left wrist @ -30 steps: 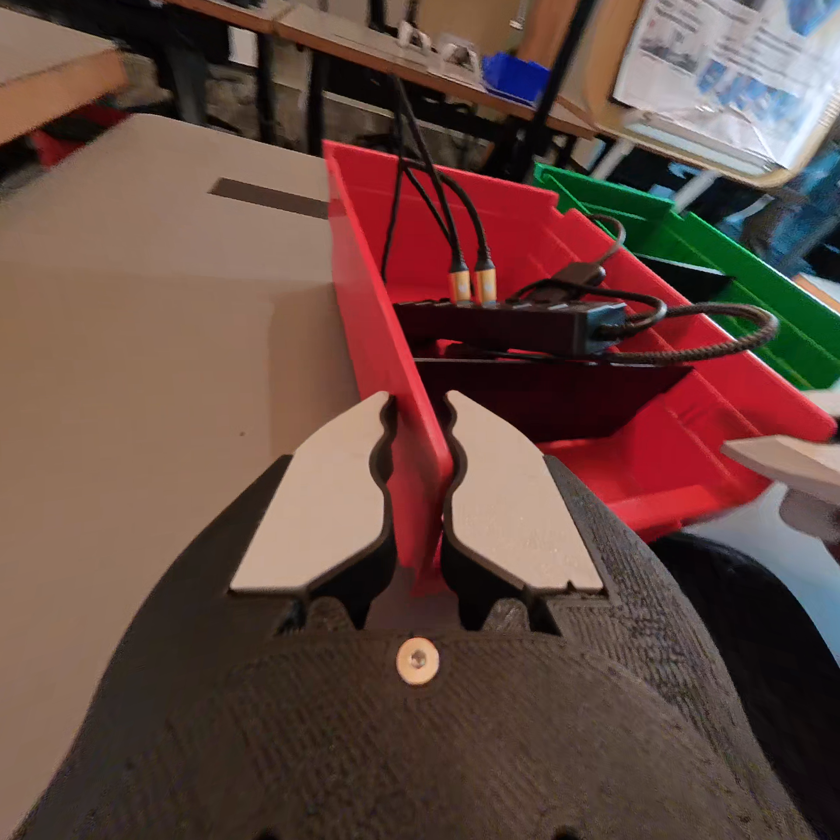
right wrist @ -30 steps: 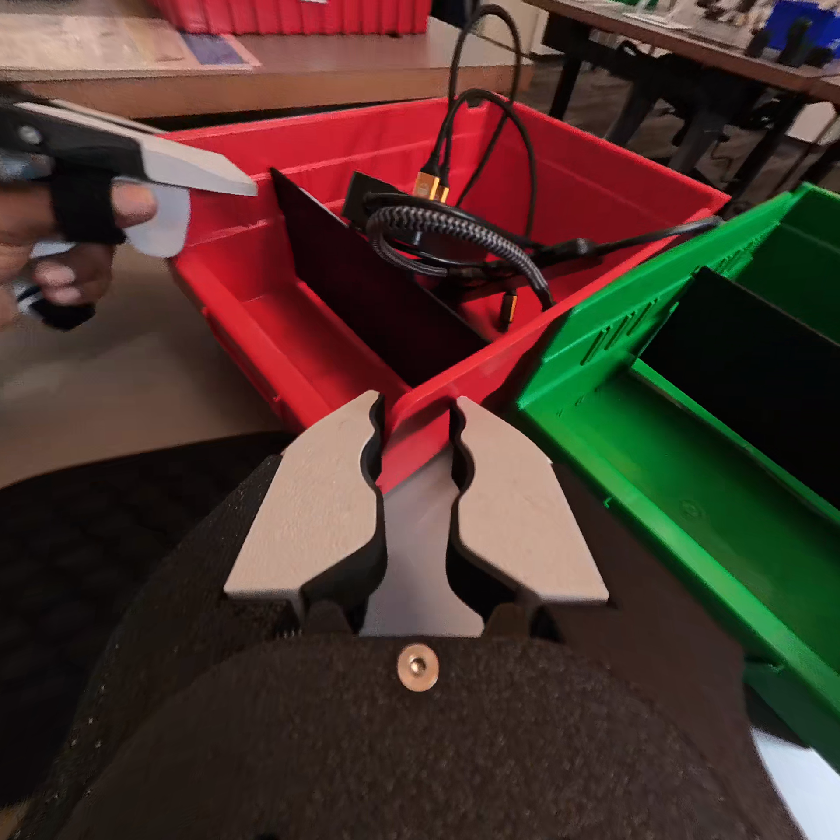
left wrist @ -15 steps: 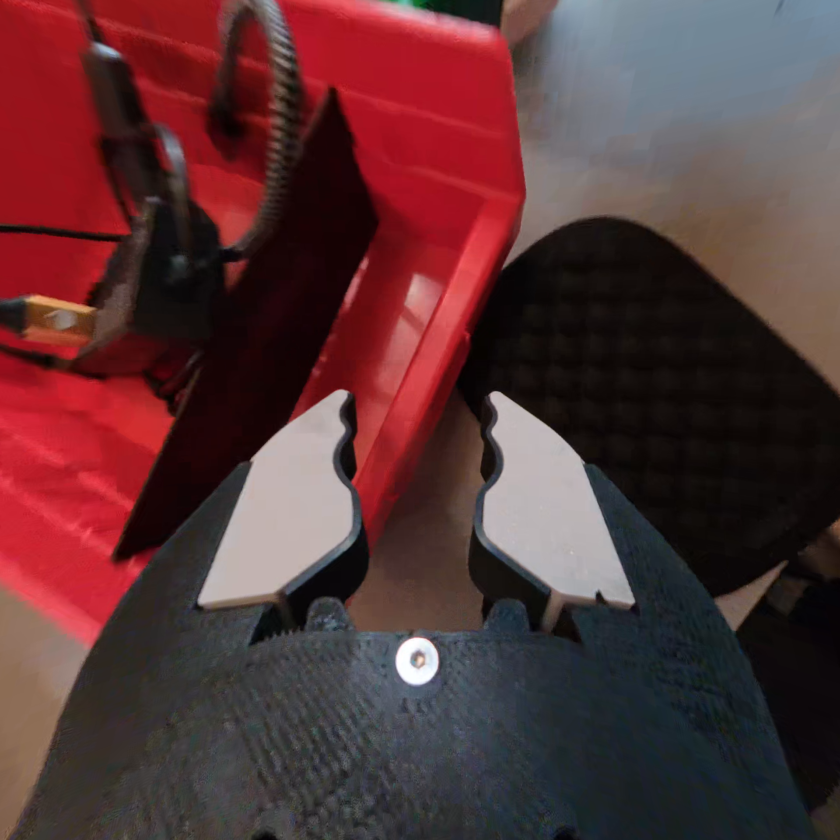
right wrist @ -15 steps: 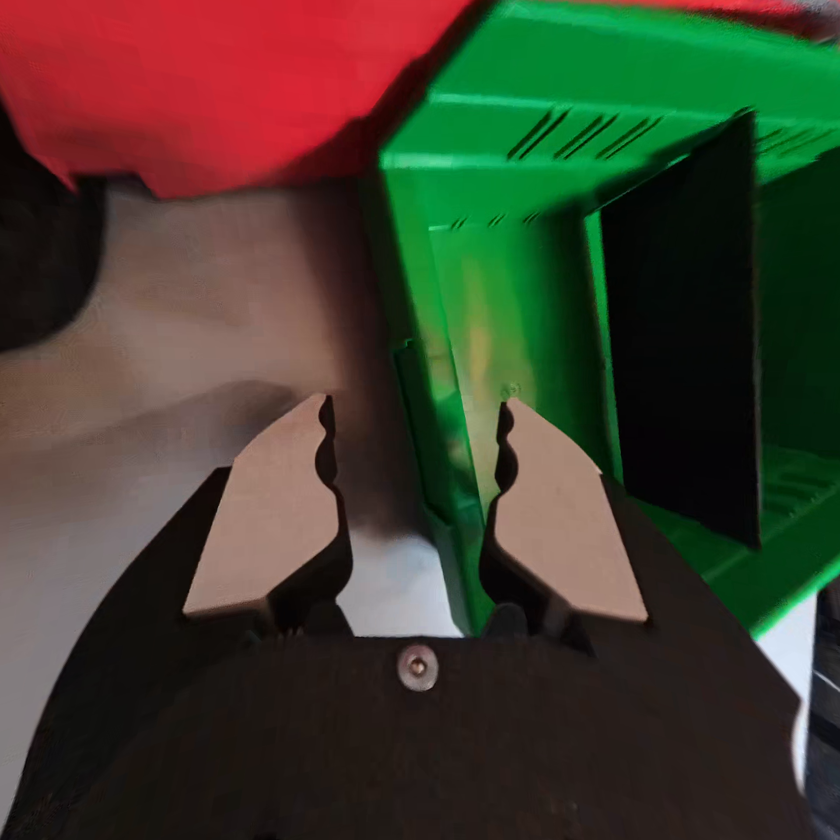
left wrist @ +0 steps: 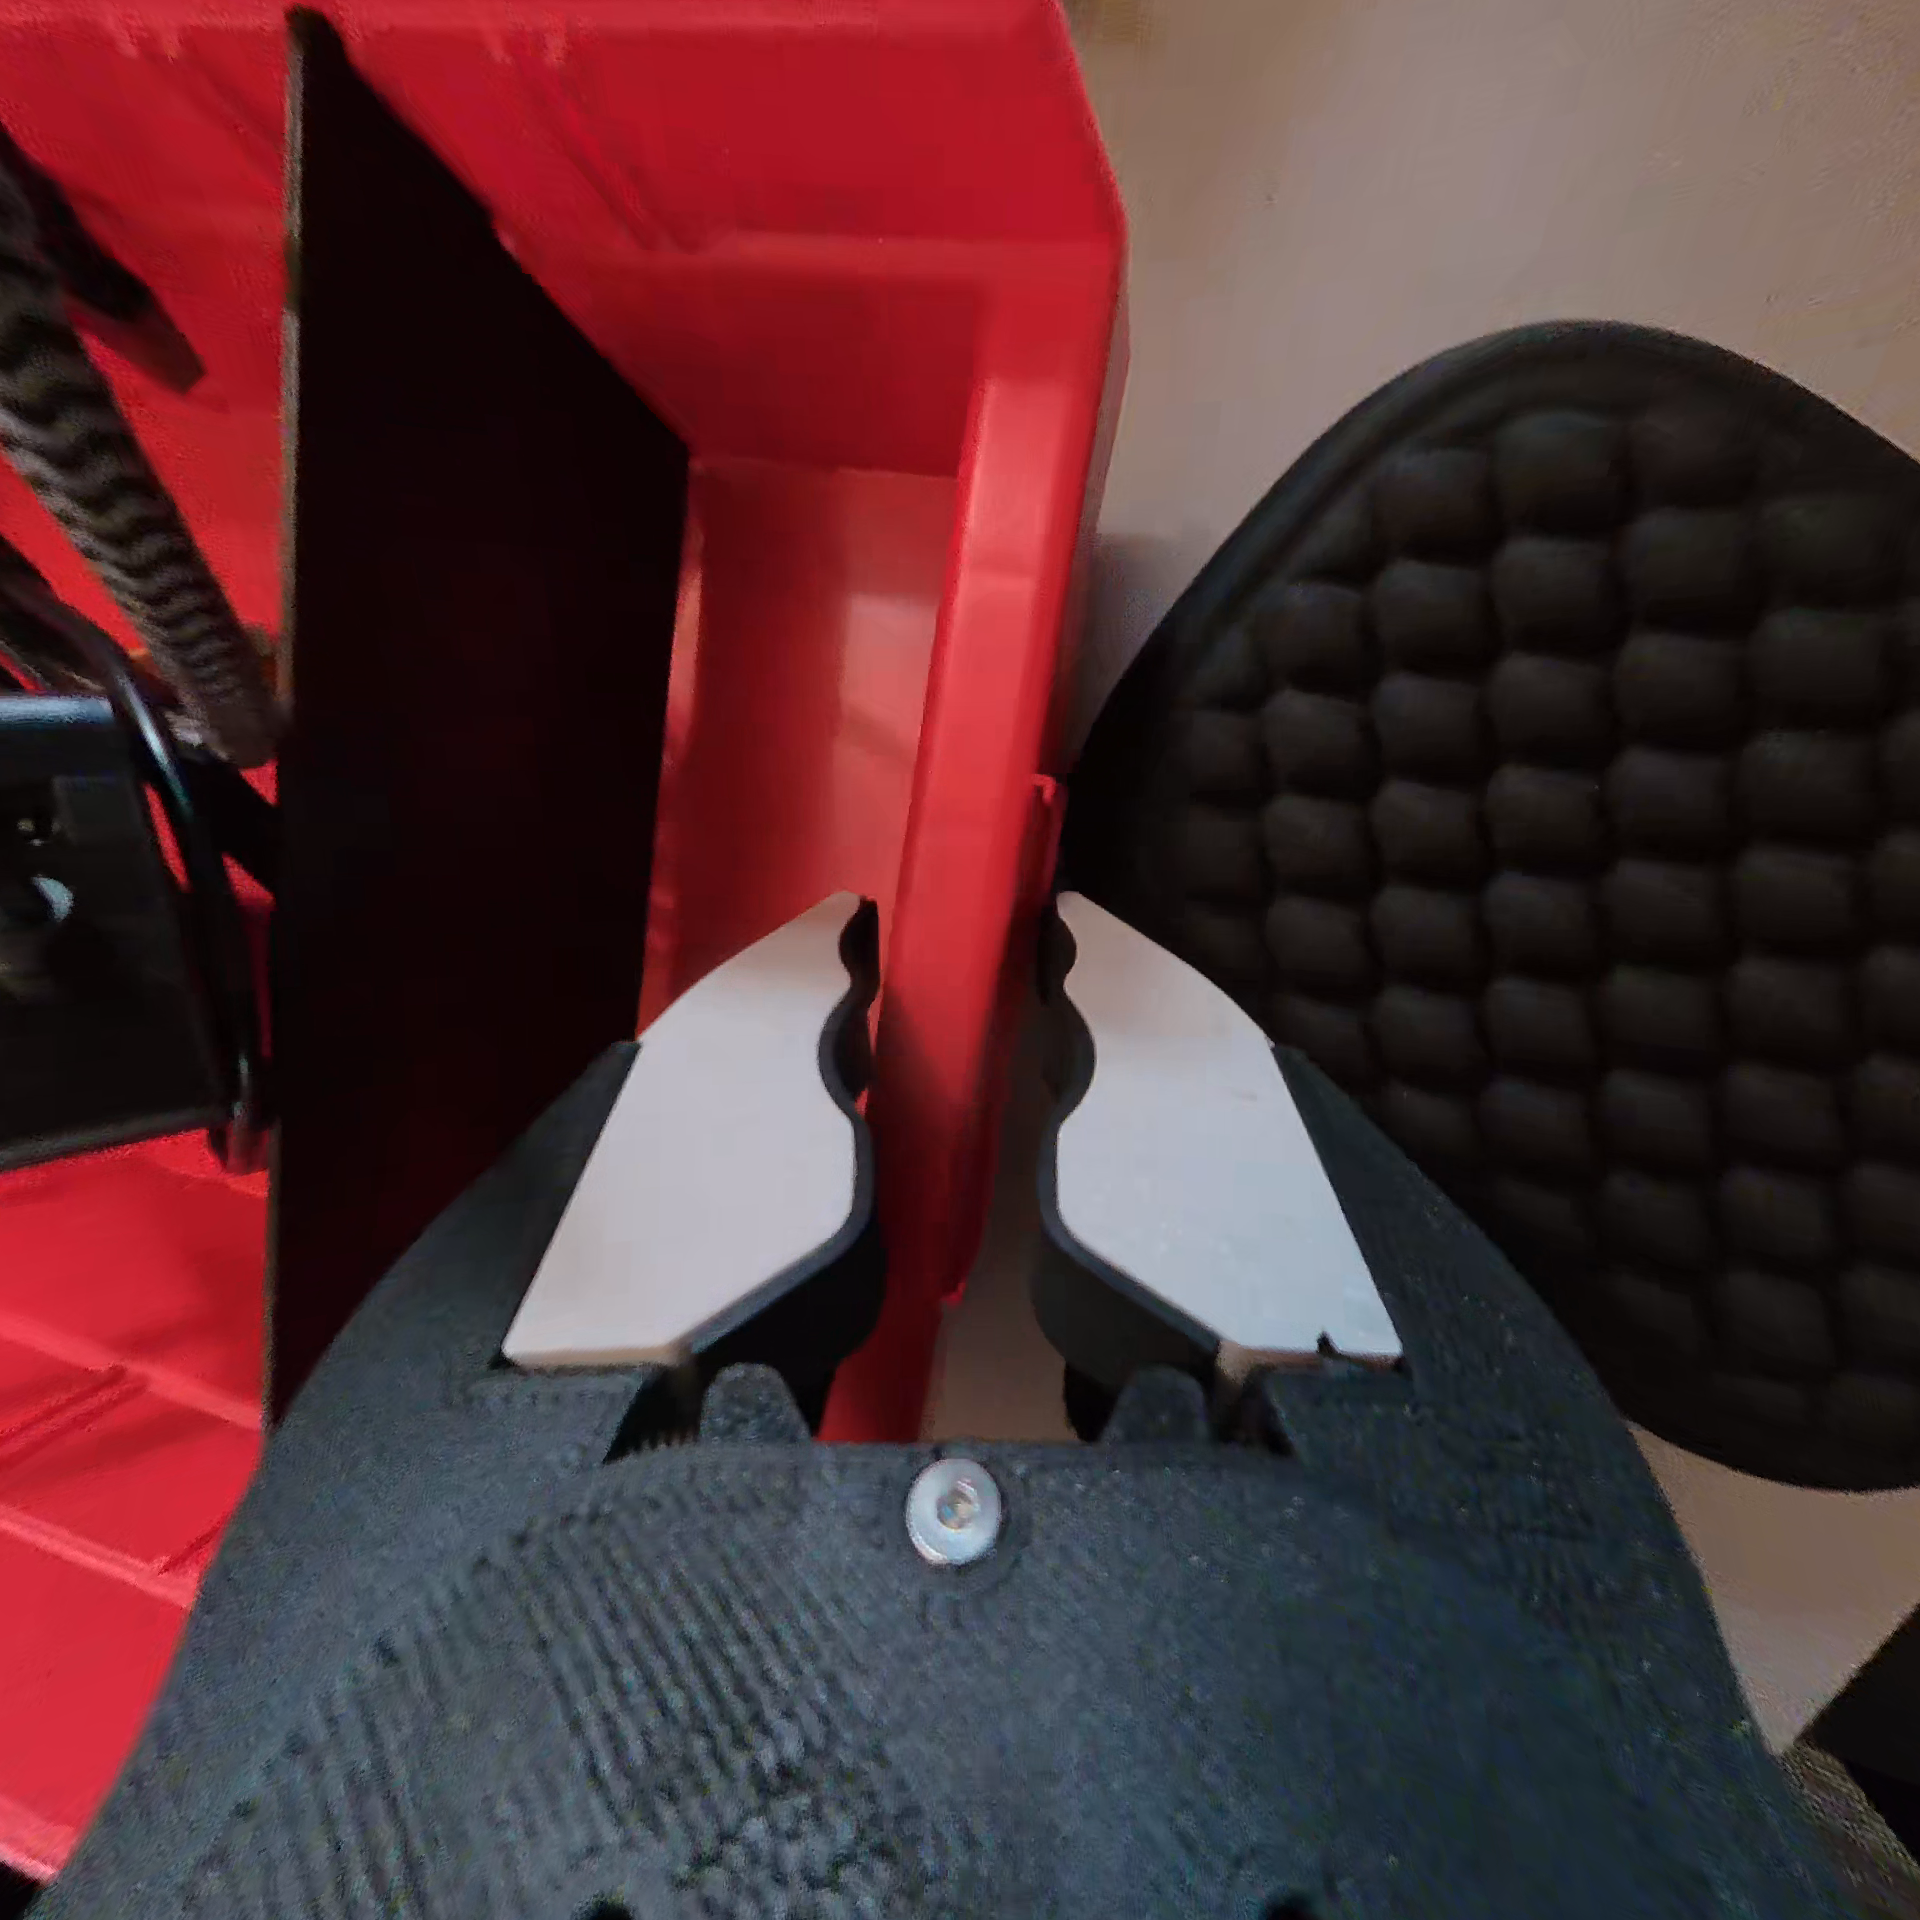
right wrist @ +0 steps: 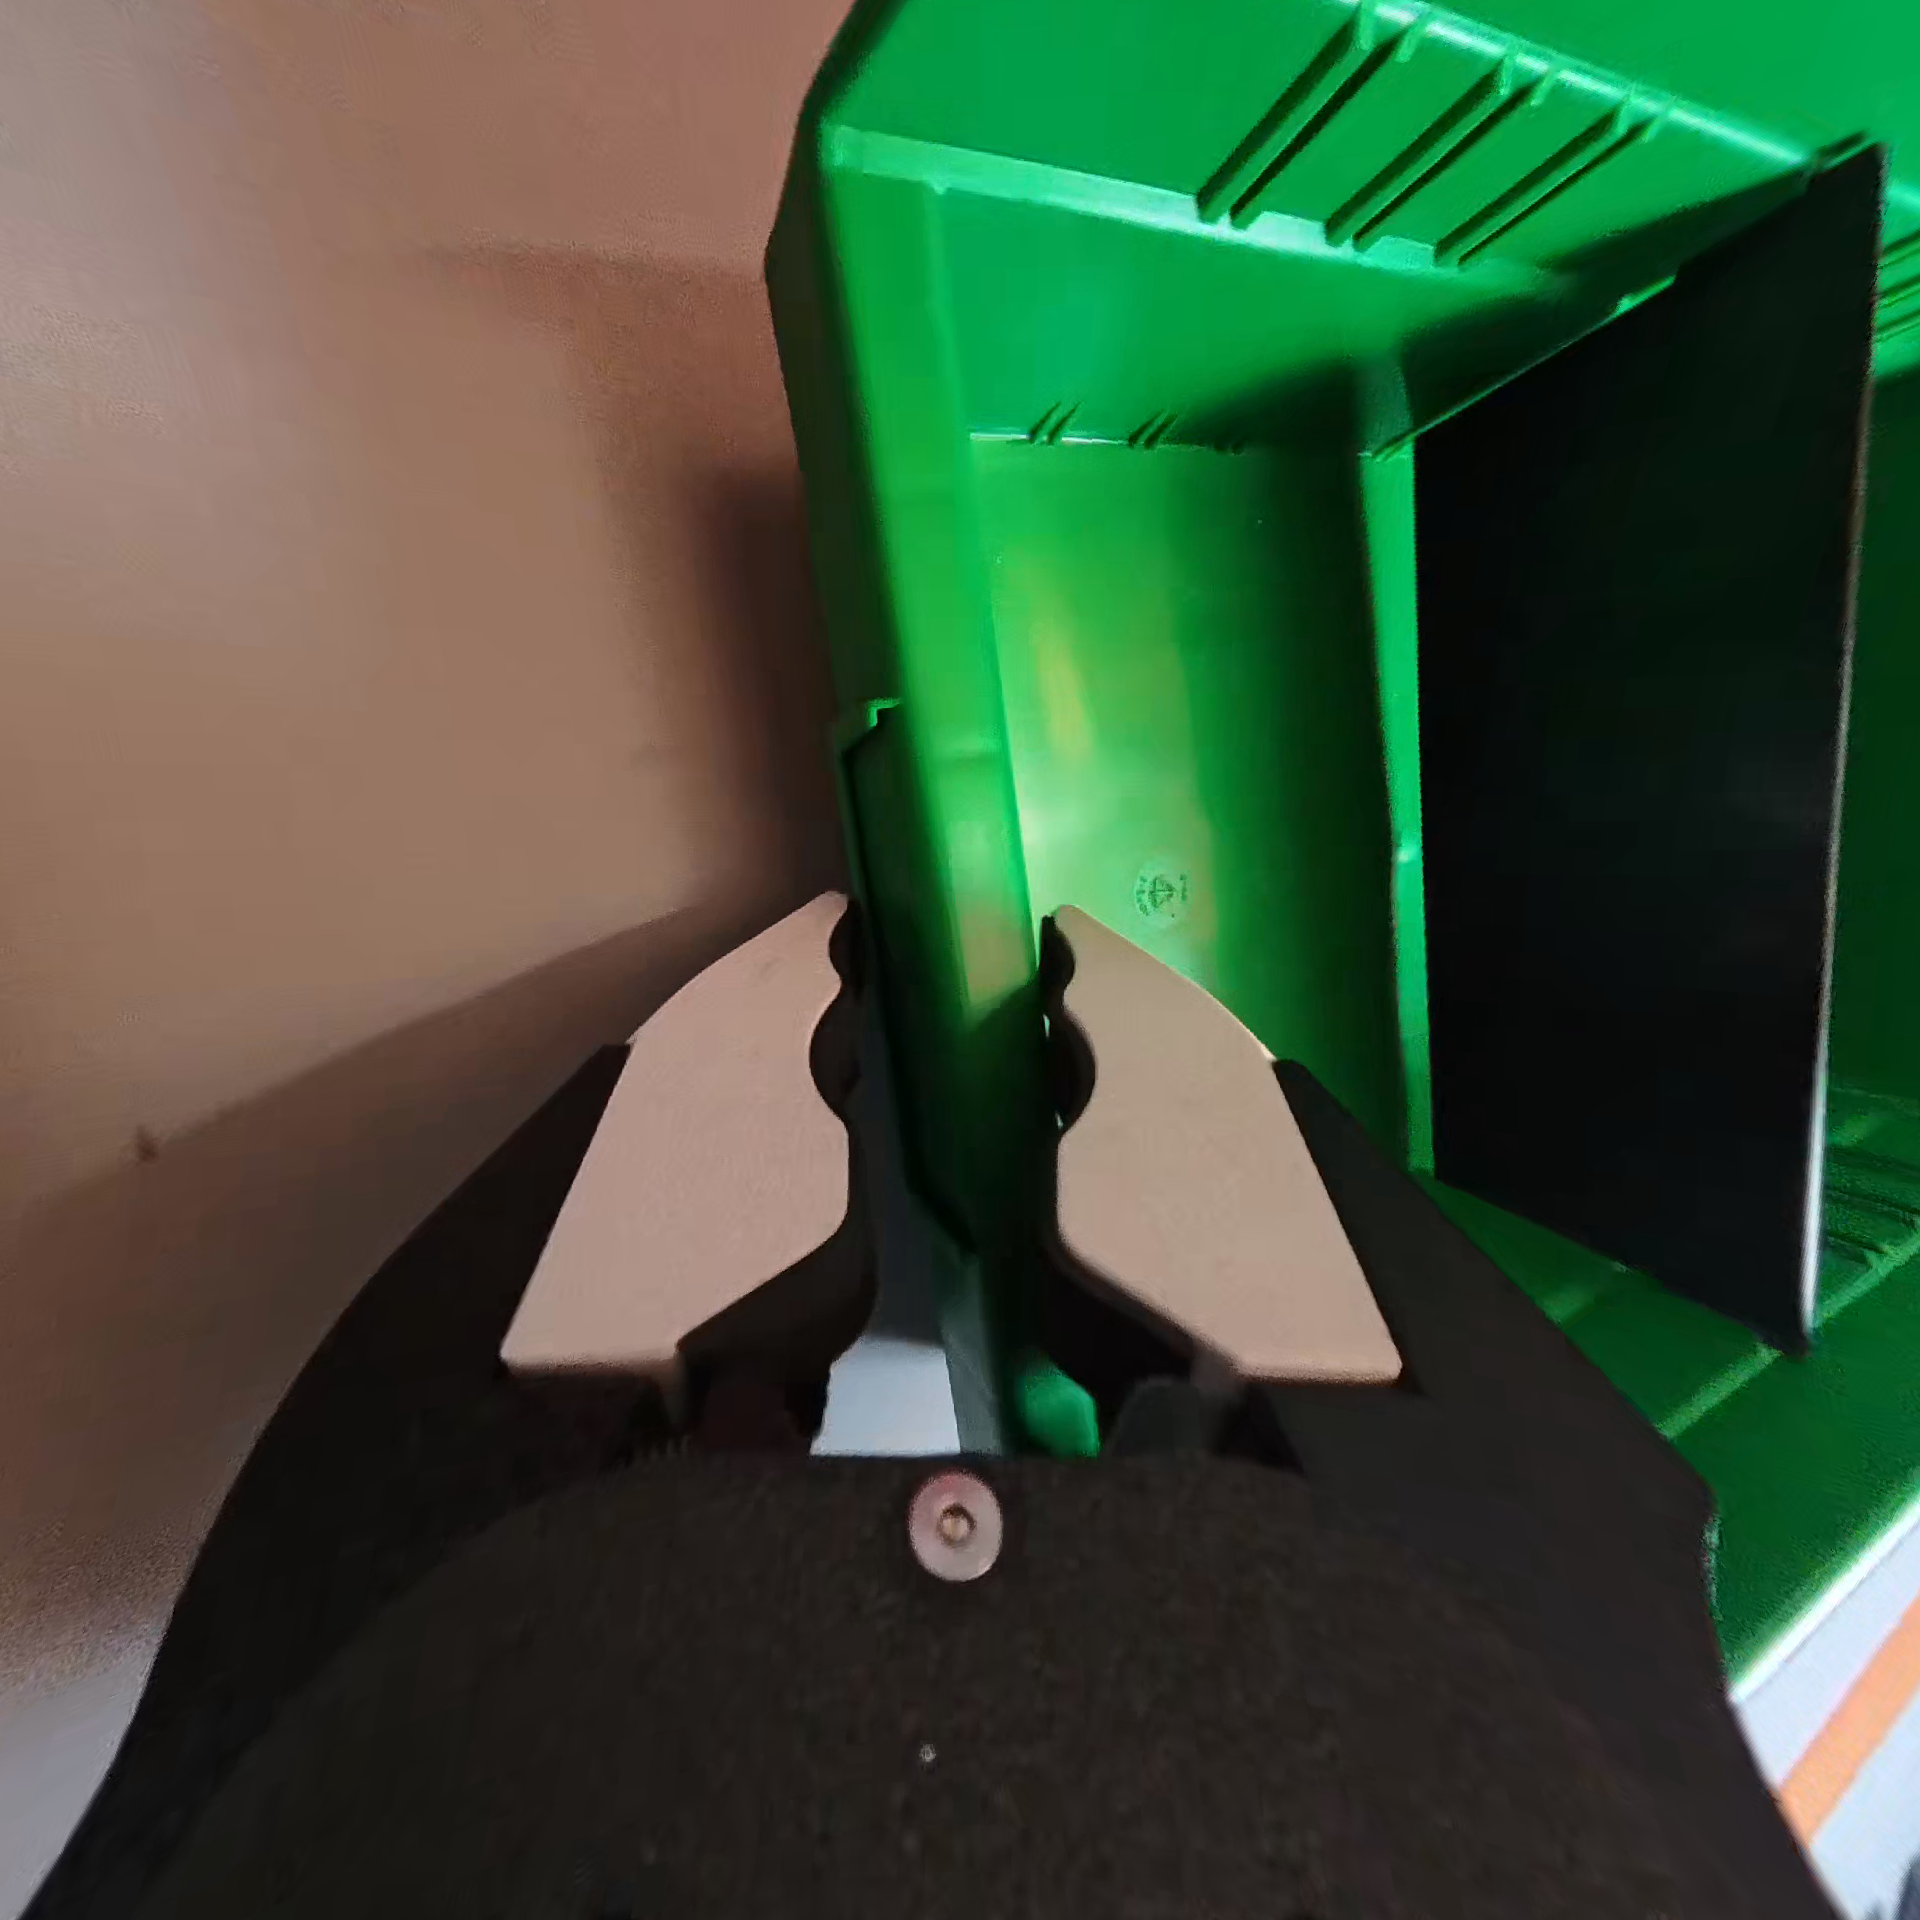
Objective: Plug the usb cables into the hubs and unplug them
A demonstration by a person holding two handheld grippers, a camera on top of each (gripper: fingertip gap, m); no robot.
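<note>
— Where do your cables and hub sit?

— At the far left of the left wrist view, in the back compartment of the red bin (left wrist: 790,260). You see a braided cable (left wrist: 125,540) slanting down beside a thin black cable (left wrist: 203,883), and the end of a black hub (left wrist: 73,914), cut off by the frame edge. Whether any plug is seated cannot be told from here.

— And what separates them from your left tool?

— A black divider (left wrist: 457,727) stands upright across the red bin. Your left tool (left wrist: 956,914) straddles the bin's front wall, one finger inside the bare front compartment, the other outside. The jaws are pinching that wall, narrowly parted by its thickness.

— What lies outside the wall?

— A black, bumpy-textured pad (left wrist: 1558,883) rests on the beige table (left wrist: 1507,187), just beside the red bin.

— And your right tool?

— Your right tool (right wrist: 945,920) grips the front wall of a green bin (right wrist: 1143,312) in the same manner, one finger outside, one inside, jaws clamped on the plastic. A second black divider (right wrist: 1631,779) stands inside the green bin, and the table (right wrist: 364,623) spreads away to the left.
</note>
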